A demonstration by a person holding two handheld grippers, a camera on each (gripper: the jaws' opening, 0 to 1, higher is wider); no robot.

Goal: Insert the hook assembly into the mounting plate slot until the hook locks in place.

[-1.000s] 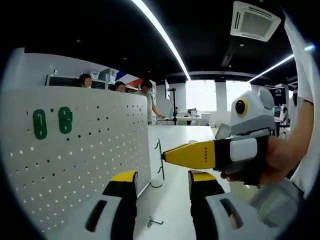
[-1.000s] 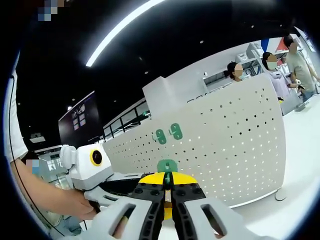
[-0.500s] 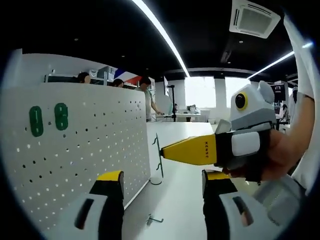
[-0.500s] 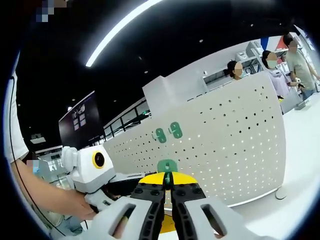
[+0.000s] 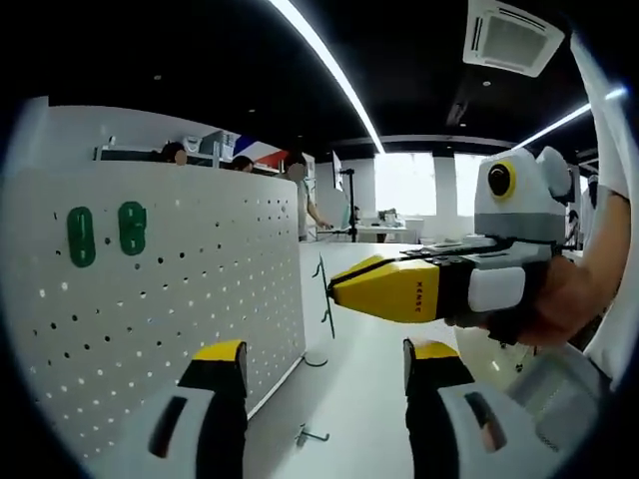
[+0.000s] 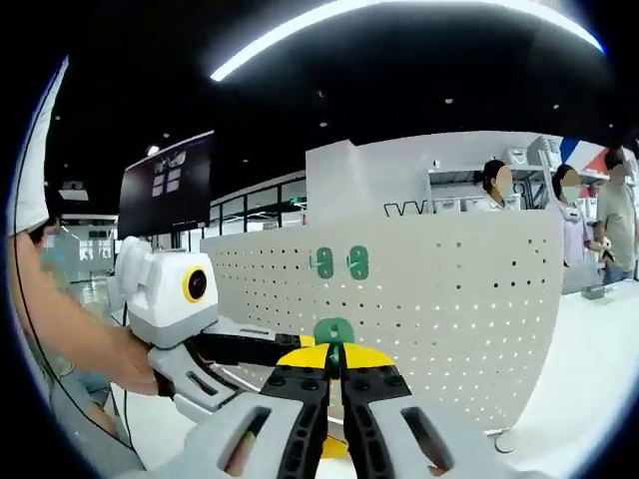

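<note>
In the left gripper view, the left gripper [image 5: 324,364] stands with its yellow-tipped jaws spread wide apart and nothing between them, above a bare white table [image 5: 359,399] on which a small metal hook piece [image 5: 311,436] lies loose near the foot of the board. Just beyond, the right gripper [image 5: 334,291] reaches in from the right, held in a person's hand [image 5: 564,304], its yellow jaws pressed together on the green hook assembly [image 5: 321,289], a thin wire piece that hangs in the air beside the edge of the white perforated mounting plate [image 5: 160,299], close to it but apart. In the right gripper view, the right gripper [image 6: 335,361] is clenched on the hook assembly [image 6: 333,331], whose green head shows above the jaw tips in front of the mounting plate [image 6: 449,299]; the rest of the piece is hidden by the jaws. Two green hook plates [image 5: 100,233] already sit side by side high on the board. Whether the wire touches the plate cannot be told. Behind the board stand several people [image 6: 559,215], cut off by its top edge, with shelving, a dark wall screen [image 6: 165,185], bright windows [image 5: 404,185], a ceiling air unit [image 5: 514,38] and long strip lights [image 5: 324,70] against a black ceiling
</note>
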